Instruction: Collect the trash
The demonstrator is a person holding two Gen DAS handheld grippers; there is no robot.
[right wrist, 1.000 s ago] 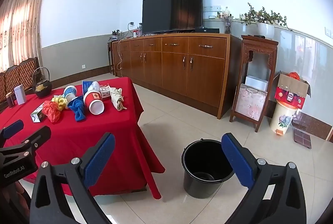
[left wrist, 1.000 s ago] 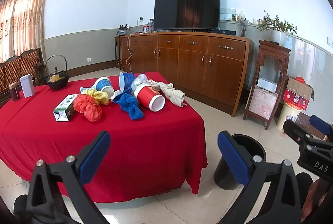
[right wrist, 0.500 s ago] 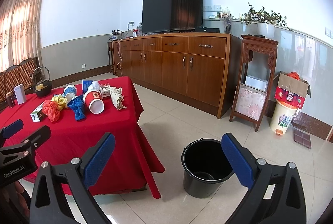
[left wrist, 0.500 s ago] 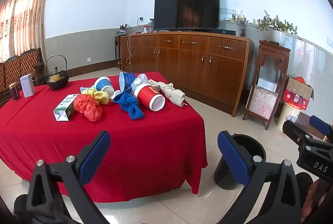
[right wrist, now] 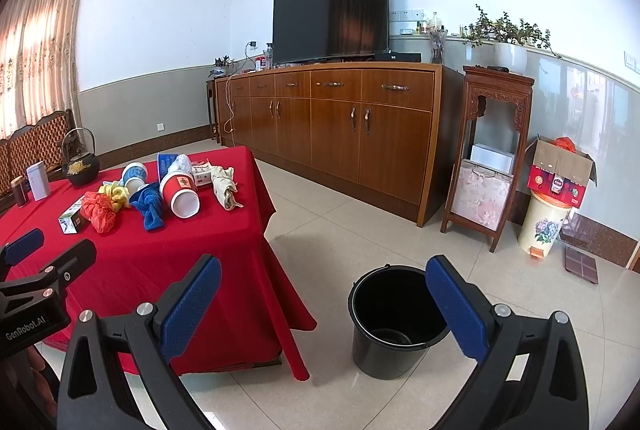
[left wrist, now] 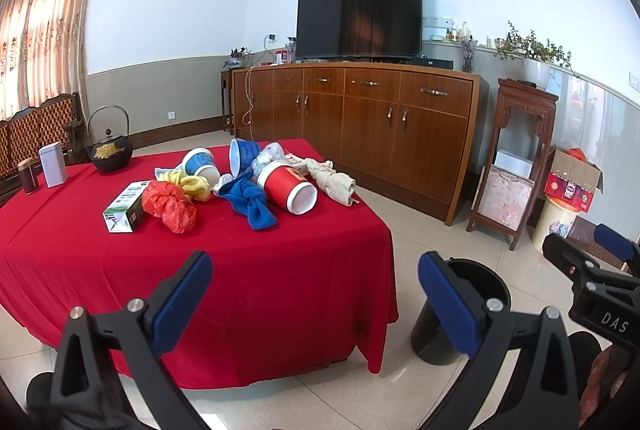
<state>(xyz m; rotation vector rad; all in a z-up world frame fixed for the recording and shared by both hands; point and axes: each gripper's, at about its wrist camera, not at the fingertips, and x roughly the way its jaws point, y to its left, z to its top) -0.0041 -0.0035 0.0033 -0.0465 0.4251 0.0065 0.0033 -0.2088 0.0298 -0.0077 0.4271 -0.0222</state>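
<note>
Holding back from the red table [left wrist: 280, 270], left gripper [left wrist: 316, 294] and right gripper [right wrist: 320, 298] both spread wide and empty, ready to reach; trash pile [left wrist: 248, 186] heaped mid-table, black bucket [right wrist: 394, 318] waiting on the floor alongside; unchanged from a second ago

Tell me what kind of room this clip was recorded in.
Most likely a home living room: a large flat-screen TV stands on a long wooden sideboard, and a table with a red cloth holds cups and crumpled rubbish, with a black bucket on the tiled floor beside it.
</note>
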